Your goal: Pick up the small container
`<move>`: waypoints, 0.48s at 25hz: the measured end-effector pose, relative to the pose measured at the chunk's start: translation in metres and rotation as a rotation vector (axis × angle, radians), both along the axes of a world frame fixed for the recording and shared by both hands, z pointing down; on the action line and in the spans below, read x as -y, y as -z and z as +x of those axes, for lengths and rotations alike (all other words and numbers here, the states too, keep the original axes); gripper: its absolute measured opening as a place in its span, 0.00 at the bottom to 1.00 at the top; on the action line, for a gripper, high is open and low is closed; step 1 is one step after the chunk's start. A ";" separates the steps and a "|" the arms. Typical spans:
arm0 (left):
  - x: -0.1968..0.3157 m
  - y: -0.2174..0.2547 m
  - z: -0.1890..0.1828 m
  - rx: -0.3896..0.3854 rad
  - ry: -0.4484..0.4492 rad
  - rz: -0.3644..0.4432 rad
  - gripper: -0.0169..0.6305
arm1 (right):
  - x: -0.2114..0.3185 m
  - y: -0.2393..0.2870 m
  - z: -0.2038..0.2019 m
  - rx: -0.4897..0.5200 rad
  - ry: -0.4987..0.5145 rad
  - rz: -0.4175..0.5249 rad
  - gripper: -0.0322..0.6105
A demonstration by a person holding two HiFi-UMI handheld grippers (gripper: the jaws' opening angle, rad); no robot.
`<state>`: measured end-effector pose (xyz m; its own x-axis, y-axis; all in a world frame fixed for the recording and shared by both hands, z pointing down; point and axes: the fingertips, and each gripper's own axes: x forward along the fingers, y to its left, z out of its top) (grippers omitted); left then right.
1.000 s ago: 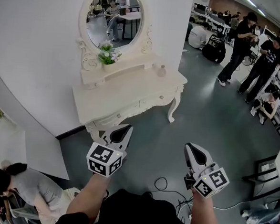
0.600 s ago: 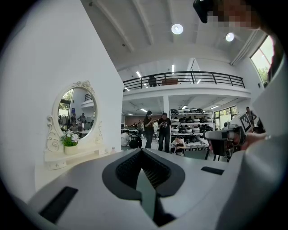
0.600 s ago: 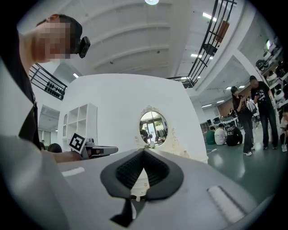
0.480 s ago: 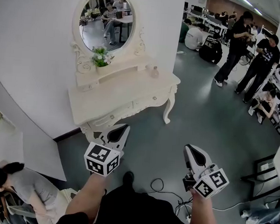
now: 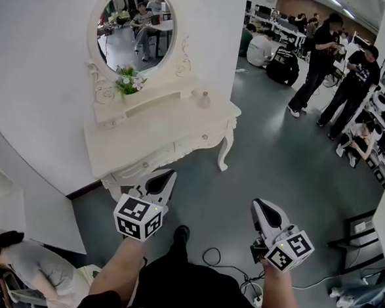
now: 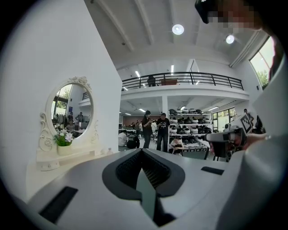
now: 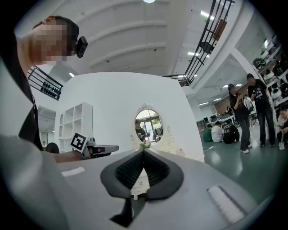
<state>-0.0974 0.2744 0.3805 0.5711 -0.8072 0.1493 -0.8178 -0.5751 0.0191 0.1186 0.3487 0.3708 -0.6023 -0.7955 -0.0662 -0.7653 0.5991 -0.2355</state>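
Observation:
The small container, a pale pinkish bottle, stands at the right end of the white dressing table, under the round mirror. It also shows as a tiny bottle in the left gripper view and as a small bottle in the right gripper view. My left gripper hangs over the floor just in front of the table, shut and holding nothing. My right gripper is further right over the grey floor, also shut with nothing in it. Both are well short of the container.
A pot of flowers stands on the table's raised shelf. Cables lie on the floor by my feet. Several people stand and sit at the upper right. A person sits at the lower left, and a black stand is at right.
The dressing table has drifted left and up in the head view, and a shoe now shows on the floor between my arms. Both grippers keep their places and stay shut.

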 end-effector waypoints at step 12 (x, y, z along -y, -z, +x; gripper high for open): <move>0.107 -0.008 -0.002 -0.013 -0.026 -0.021 0.03 | 0.102 -0.011 -0.012 -0.011 -0.010 -0.048 0.06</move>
<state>-0.0998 0.1674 0.3887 0.5937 -0.7890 0.1580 -0.8024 -0.5954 0.0420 0.1070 0.2468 0.3820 -0.5945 -0.8038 -0.0212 -0.7742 0.5793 -0.2551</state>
